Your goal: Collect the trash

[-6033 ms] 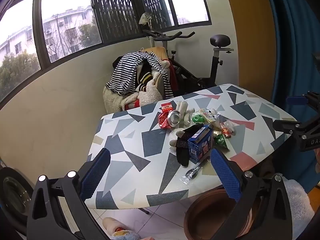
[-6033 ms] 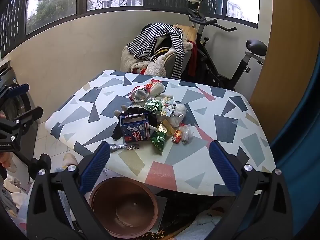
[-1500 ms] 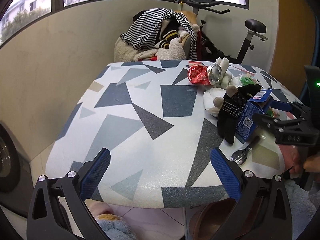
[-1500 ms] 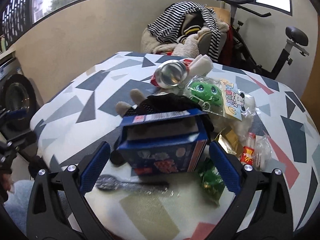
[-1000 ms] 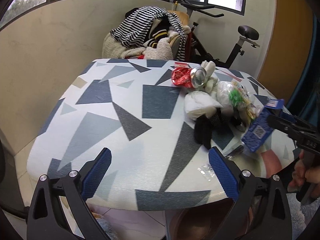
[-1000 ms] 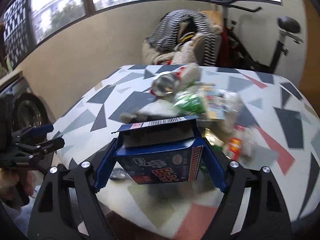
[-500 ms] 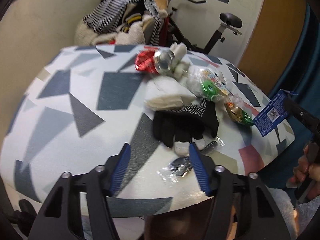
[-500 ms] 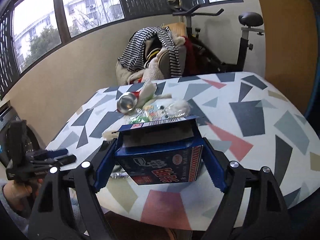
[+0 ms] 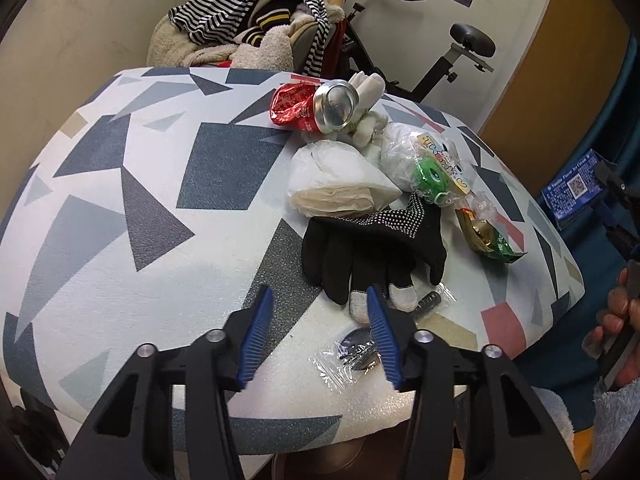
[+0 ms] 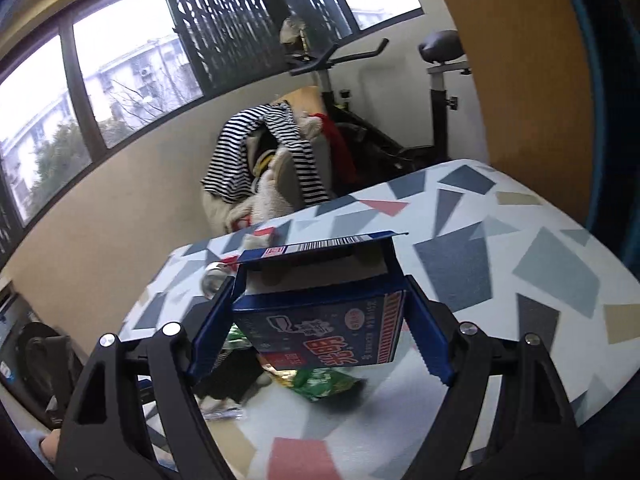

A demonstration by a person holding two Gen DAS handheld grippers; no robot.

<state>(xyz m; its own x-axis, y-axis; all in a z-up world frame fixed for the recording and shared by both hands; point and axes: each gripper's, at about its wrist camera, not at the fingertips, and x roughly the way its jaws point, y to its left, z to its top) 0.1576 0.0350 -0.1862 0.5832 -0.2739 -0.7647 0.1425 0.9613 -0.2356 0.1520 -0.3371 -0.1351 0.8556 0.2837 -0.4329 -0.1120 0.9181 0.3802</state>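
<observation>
One box lifted, the next piece lined up.
Lower centre of the left view, your left gripper (image 9: 318,330) hangs with jaws apart beside the wrapped spoon (image 9: 356,354) on the worktop (image 9: 120,208); your right gripper (image 10: 320,330) clamps the blue box (image 10: 320,330) aloft, clear for binning.

Daylit windows (image 10: 120,80), exercise bike (image 10: 400,112), clothes-heaped chair (image 9: 248,28).

Soft daylight came from the windows (image 10: 120,92). Edges bent round and went dark. The right view was a bit blurry.
</observation>
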